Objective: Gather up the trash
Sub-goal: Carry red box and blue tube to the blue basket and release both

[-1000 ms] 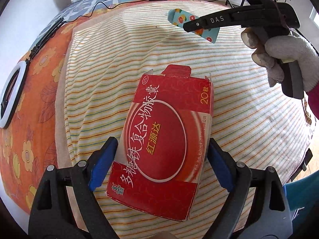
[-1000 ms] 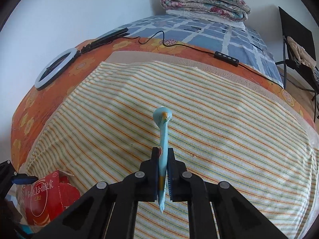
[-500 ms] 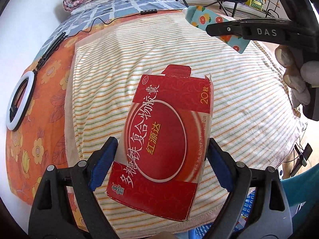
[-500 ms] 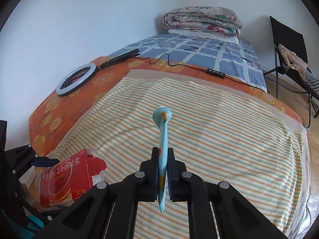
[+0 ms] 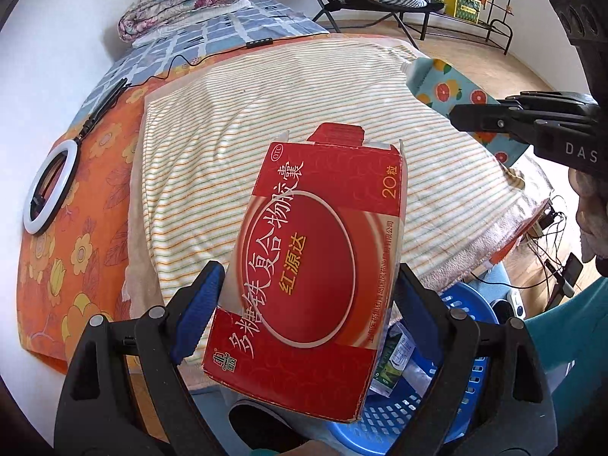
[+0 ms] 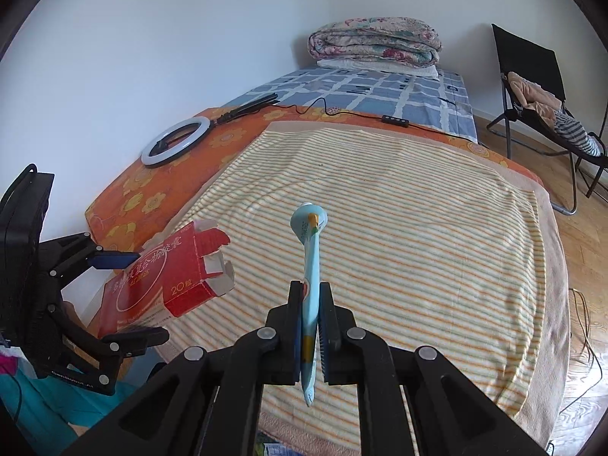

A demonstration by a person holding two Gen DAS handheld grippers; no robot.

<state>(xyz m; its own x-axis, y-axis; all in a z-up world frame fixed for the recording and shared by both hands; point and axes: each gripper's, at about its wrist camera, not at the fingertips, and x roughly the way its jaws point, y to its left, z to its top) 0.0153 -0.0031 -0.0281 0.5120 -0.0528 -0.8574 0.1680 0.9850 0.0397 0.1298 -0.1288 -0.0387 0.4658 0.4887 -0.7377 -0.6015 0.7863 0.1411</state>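
A red cardboard medicine box (image 5: 315, 258) with an open top flap hangs in the air, gripped at its sides by the blue pads of my left gripper (image 5: 306, 288). It hovers past the near edge of the bed, above a blue basket (image 5: 467, 307). The right wrist view shows the same red box (image 6: 171, 281) at the lower left. My right gripper (image 6: 311, 304) is shut on a flat light-blue pouch (image 6: 311, 250) with a fruit print, which stands edge-on between the jaws. In the left wrist view the pouch (image 5: 444, 83) is at the right, over the striped blanket (image 5: 266, 114).
The basket holds several cartons and wrappers. A ring light (image 6: 174, 140) with its cable and remote (image 6: 395, 121) lies on the orange sheet. A folded quilt (image 6: 374, 41) sits at the bed's far end. A black folding chair (image 6: 532, 76) stands on the wooden floor.
Both grippers have drawn back from the bed and risen, each keeping its hold. The bed's near edge and the blue basket have come into view under the left gripper.
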